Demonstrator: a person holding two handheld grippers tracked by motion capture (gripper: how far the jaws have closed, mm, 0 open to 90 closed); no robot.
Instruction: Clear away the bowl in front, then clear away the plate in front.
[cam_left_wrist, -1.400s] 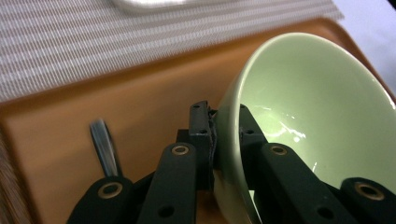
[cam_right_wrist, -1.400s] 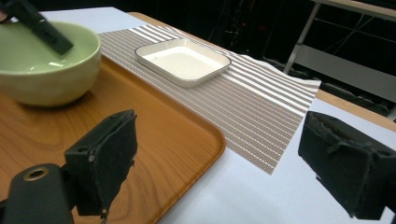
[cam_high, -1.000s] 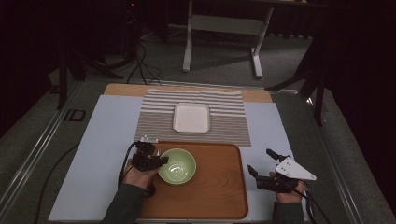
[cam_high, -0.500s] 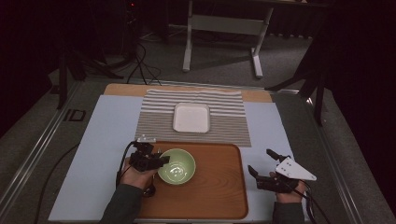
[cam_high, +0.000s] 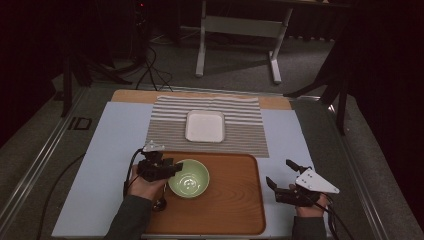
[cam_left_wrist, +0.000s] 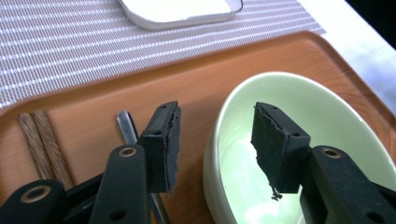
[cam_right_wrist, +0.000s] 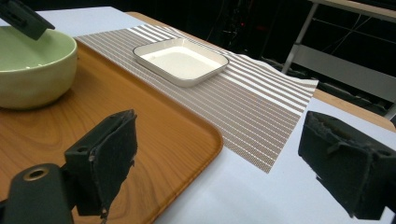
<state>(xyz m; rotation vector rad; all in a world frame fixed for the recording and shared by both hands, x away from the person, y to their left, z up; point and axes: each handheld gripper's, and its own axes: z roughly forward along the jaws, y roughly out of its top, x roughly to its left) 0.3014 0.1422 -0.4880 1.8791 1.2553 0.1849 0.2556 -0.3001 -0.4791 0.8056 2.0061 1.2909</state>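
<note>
My left gripper (cam_high: 169, 170) sits at the left rim of the green bowl (cam_high: 189, 178), which stands on the wooden tray (cam_high: 235, 205), toward the tray's left half. My jaws have just been opening, and they now stand spread with the bowl's rim between them: in the left gripper view one pad (cam_left_wrist: 170, 144) hangs outside the bowl wall (cam_left_wrist: 219, 154) and the other pad (cam_left_wrist: 275, 149) hangs inside over the pale green hollow. Neither pad presses on the rim; there is a gap on both sides, so the bowl rests on the tray by itself, upright.

Just beside my outer jaw a metal handle (cam_left_wrist: 128, 133) lies on the tray, its far end hidden under my gripper, and further out a pair of brown chopsticks (cam_left_wrist: 42, 140) lies near the tray's edge.

Beyond the tray a striped placemat (cam_high: 165, 122) lies on the light blue table cover (cam_high: 110, 150), with a white rectangular dish (cam_high: 205, 126) resting on the middle of it, well apart from the bowl.

My right gripper (cam_high: 284, 181) rests over the table cover just off the tray's right edge, well apart from the bowl. Its jaws are spread wide with nothing between them; in the right gripper view I see only the tray corner (cam_right_wrist: 196, 140) and the mat (cam_right_wrist: 261, 107) past the two pads
</note>
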